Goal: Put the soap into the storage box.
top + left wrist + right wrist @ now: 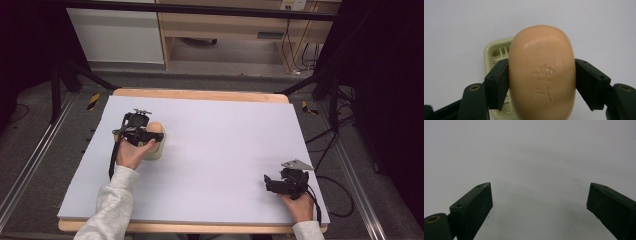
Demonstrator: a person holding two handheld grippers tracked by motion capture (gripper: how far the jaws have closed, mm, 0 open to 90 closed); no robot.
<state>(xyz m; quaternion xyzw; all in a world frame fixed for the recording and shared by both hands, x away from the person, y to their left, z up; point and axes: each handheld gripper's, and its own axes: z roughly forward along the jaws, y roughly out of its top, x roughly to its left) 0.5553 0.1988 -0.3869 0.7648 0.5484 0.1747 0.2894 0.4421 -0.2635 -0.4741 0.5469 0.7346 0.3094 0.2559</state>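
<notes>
Peach-coloured soap bar [542,75], likely hard, slick and prone to squirting out, sits pinched across its 2 long sides between the left gripper [542,86] jaws, above the pale-green soap dish [496,53].

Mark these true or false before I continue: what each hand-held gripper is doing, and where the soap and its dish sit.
1. The left hand-held gripper is shut on the soap bar. True.
2. The soap dish is bright red. False: it is pale green.
3. The right hand-held gripper holds a sponge. False: its jaws are open with nothing between them.
4. The soap dish lies behind the soap on the white table cover. True.
</notes>
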